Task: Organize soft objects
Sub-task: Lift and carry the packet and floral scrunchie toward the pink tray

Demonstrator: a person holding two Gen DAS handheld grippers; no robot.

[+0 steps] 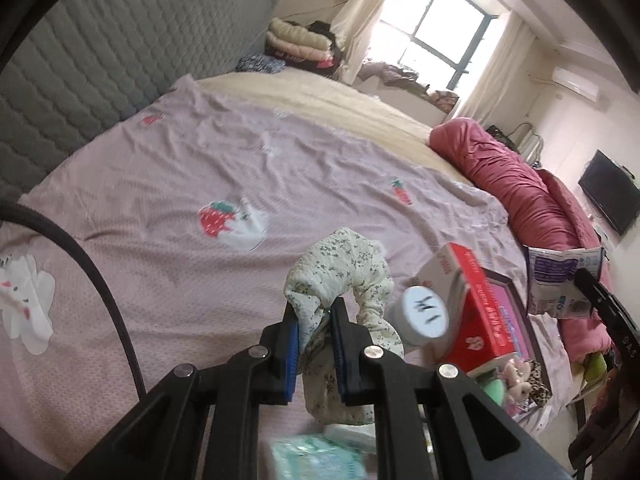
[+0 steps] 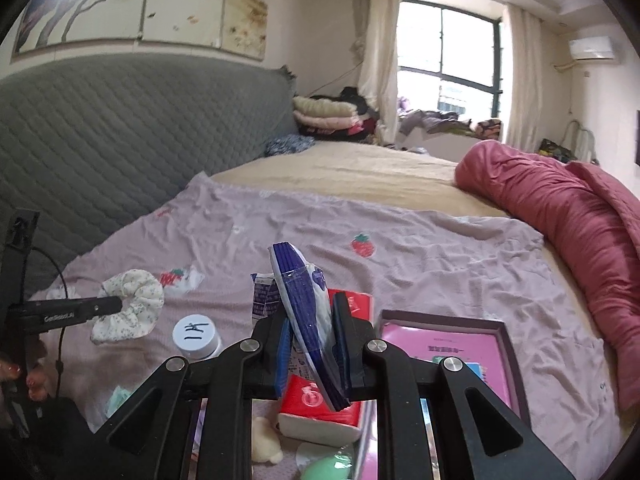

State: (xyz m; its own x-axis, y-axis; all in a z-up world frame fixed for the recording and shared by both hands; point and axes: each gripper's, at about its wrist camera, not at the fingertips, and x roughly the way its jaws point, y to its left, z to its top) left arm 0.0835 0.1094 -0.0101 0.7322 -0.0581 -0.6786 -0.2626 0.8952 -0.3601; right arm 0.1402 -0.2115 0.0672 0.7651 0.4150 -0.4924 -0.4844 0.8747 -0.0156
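Both wrist cameras are looking forward along their fingers, close over the bed (image 1: 168, 152) — sharing the red tissue pack (image 2: 320, 404) and window (image 2: 448, 60).

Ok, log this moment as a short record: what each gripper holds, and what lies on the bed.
left gripper: shut on floral scrunchie, lifted off the bed
right gripper: shut on blue-and-white packet
surface: pink strawberry-print sheet
nearby: red tissue pack, white-capped jar, open box
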